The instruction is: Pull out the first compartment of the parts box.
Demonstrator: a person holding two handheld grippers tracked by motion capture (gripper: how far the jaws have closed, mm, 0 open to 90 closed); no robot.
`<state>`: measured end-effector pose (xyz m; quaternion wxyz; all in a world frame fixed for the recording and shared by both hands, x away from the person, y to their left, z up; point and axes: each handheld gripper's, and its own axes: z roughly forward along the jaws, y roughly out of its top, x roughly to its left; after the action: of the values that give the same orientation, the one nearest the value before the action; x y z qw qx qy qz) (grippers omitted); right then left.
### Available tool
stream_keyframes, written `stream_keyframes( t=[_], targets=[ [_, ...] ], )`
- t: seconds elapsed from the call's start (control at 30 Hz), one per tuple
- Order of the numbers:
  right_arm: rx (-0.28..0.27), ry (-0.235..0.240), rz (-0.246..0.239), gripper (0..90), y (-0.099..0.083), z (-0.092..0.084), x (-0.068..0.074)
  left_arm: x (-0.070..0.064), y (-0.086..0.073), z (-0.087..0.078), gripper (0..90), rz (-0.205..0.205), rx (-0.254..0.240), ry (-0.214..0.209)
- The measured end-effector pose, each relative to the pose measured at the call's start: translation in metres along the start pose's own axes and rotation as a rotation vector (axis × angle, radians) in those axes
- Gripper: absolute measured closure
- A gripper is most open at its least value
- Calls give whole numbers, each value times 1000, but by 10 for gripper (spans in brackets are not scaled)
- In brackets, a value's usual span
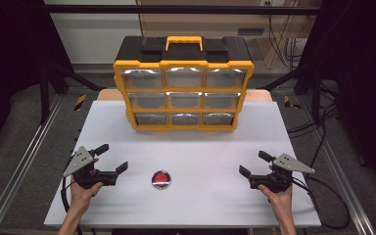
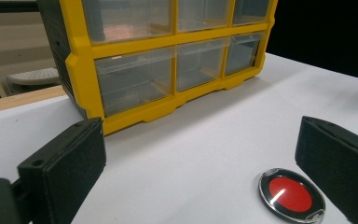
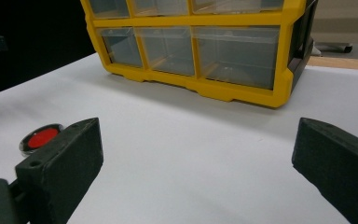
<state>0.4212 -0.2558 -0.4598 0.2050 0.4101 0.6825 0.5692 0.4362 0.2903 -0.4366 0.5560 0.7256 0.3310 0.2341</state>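
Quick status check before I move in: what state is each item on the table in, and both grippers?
Left gripper: open, holding nothing, resting on the table.
Right gripper: open, holding nothing, resting on the table.
Red disc: lying flat on the white table between the grippers, untouched.
Drawer organizer: upright at the far side, all nine clear drawers pushed in.
Carry handle: folded down on top.

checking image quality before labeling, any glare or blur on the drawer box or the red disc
High view: white glare along the top row of the drawer box; red disc small but clear. Left gripper view: a bright streak on the disc, drawers sharp. Right gripper view: disc soft.
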Motion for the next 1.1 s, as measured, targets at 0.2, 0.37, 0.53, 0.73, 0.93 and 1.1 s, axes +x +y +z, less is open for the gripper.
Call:
stream_keyframes(
  t=[0.2,0.37,0.53,0.73,0.93,1.1],
  targets=[
    [-2,1,0,26,0,0,-1,0,0,0,17,0,0,3],
    [-1,5,7,26,0,-1,-1,-2,1,0,18,3,0,1],
    [-3,6,8,27,0,-1,-1,-3,3,0,18,10,-3,-6],
    [-1,4,9,27,0,-1,-1,-4,6,2,21,21,2,-7],
    [0,6,5,27,0,0,-1,-6,12,3,21,41,1,-13],
    [8,3,-2,26,0,0,-1,-7,17,5,24,55,-4,-18]
  ],
)
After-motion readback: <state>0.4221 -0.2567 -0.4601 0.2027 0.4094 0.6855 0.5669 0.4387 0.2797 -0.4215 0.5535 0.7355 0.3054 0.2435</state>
